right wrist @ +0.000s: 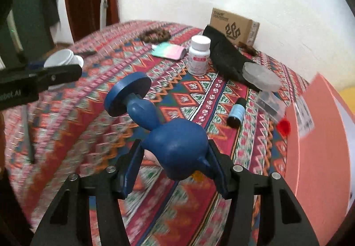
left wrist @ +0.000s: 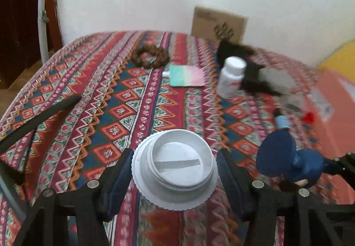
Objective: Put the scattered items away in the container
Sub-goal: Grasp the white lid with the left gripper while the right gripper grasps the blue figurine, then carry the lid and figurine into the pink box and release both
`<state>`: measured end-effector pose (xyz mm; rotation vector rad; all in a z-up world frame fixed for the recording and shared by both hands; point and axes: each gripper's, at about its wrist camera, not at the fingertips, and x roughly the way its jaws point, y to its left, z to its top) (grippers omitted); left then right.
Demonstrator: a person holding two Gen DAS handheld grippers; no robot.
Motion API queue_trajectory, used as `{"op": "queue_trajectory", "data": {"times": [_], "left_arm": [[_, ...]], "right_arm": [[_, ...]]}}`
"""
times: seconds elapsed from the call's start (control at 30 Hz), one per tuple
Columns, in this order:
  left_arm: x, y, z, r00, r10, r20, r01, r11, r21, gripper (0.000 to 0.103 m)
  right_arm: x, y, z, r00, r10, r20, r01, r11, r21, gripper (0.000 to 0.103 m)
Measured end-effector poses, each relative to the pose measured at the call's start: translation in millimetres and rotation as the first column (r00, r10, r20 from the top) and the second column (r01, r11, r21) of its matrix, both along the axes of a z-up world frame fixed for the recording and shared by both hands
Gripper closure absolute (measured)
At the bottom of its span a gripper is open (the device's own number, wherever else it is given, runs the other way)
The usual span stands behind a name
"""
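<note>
The right claw (right wrist: 174, 170) grips a blue bulb (right wrist: 177, 146) by its soft, squashy belly; the left claw (left wrist: 175, 170) pinches a light, rigid white lid (left wrist: 175, 166).

Black tool (right wrist: 174, 170), blue pads (right wrist: 131, 170), silver screws

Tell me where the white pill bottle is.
The white pill bottle stands upright at the table's far side, between the pastel pouch to its left and the black cloth to its right.

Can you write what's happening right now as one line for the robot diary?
left gripper: around white lid, contact unclear | right gripper: shut on blue bulb tool | pink container: right side | pill bottle: still out
</note>
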<state>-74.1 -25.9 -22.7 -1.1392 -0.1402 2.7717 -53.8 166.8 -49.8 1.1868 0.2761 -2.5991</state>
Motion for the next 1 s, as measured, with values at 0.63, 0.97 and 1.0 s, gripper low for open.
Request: {"op": "queue_trajectory", "data": {"times": [0.63,0.97,1.0], "left_arm": [[43.7,99.1,98.9,0.967,-0.188,-0.173,0.206,0.974,0.094,0.039],[36.0,236.8,146.8,0.906,-0.35,-0.238,0.38,0.92,0.093,0.039],[32.9,251.3,146.6,0.901,-0.367,-0.234,0.394,0.915,0.085,0.039]], "right_arm": [[98.8,85.4,141.2,0.935,-0.206,-0.287,0.14,0.962,-0.234,0.044],[130.9,190.5,187.3,0.795,-0.467,-0.387,0.362,0.878,-0.314,0.043],[133.2,203.7,189.1,0.778,-0.495,-0.388,0.387,0.863,-0.324,0.043]]}}
